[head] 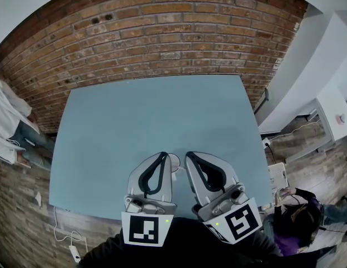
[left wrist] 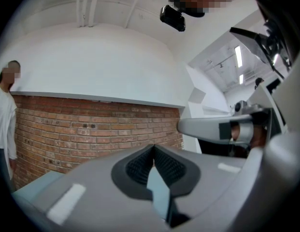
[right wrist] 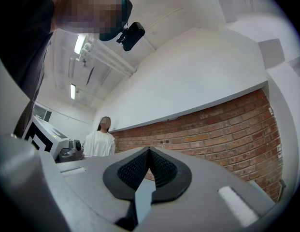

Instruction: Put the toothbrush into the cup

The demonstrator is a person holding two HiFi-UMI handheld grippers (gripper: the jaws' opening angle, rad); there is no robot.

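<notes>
Left tool (head: 162,156) and right tool (head: 190,155) sit side by side at the near edge of the worktop (head: 151,116), close but not touching, tips pointing toward the brick wall (head: 162,32). Left tool: jaws together, ribbed pads meeting at the tip, nothing between them. Right tool: same, pads pressed together at the tip, nothing held. The left gripper view shows the right tool's body off to its right; the right gripper view shows the left tool's marker cube (right wrist: 43,138) off to its left. Each tool has its marker cube at the rear, left one (head: 144,229) and right one (head: 241,222).

Toothbrush and cup: no view shows them. The worktop is a plain blue-grey sheet. A small pale rounded shape (head: 174,162) shows just beside the left tool's tip; can't tell what it is.

Around the worktop:
- A person in white (head: 8,121) stands at the left edge by the wall, also seen in both gripper views.
- A second person in dark and purple clothes (head: 296,216) is low at the right.
- A white power strip (head: 74,252) with a cable lies on the floor (head: 22,216) at lower left.
</notes>
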